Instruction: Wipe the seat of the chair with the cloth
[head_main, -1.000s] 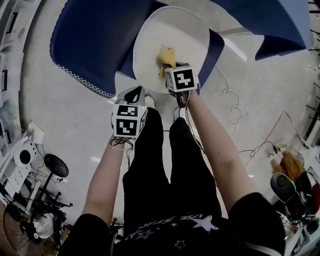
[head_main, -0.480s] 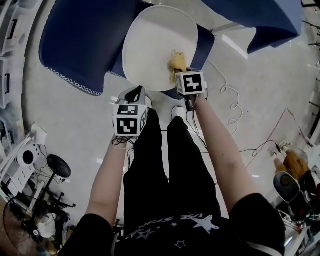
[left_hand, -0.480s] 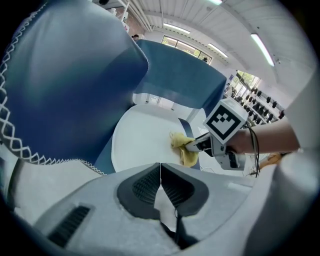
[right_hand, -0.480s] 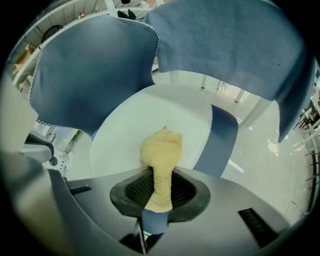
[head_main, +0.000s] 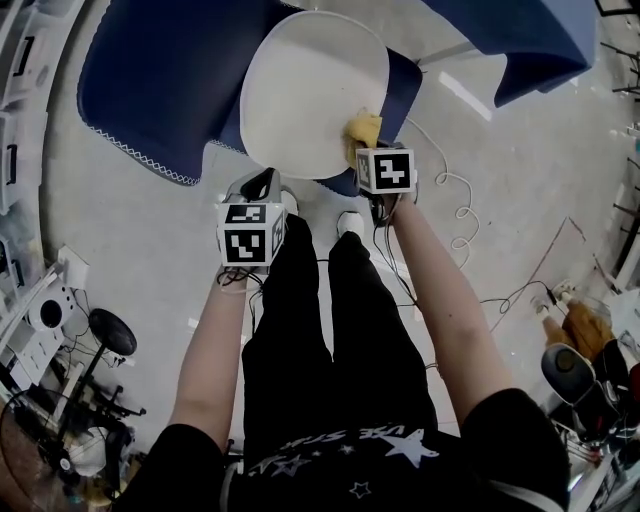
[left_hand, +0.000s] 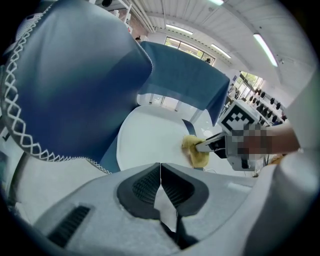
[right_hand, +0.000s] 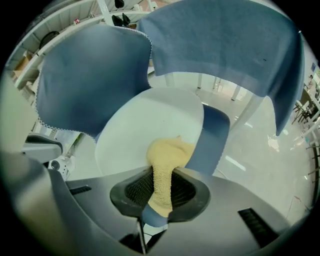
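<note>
A white round chair seat (head_main: 300, 90) stands in front of me, also seen as the chair seat (right_hand: 145, 125) and the chair seat (left_hand: 150, 140). My right gripper (head_main: 368, 150) is shut on a yellow cloth (head_main: 362, 128), which presses on the seat's near right edge. In the right gripper view the yellow cloth (right_hand: 165, 160) runs between the jaws of the right gripper (right_hand: 160, 192). My left gripper (head_main: 262, 188) hovers off the seat's near left edge, shut and empty; its jaws meet in the left gripper (left_hand: 160, 187) view, where the cloth (left_hand: 196, 149) shows too.
Dark blue fabric (head_main: 165, 80) drapes beside and behind the seat, with more blue fabric (head_main: 520, 35) at the upper right. White cables (head_main: 460, 215) trail on the pale floor at the right. A fan and stands (head_main: 90, 400) sit at the lower left; my legs (head_main: 330, 320) are below.
My right gripper has dragged the cloth from the seat's middle toward its near right edge. The left gripper has stayed about where it was.
</note>
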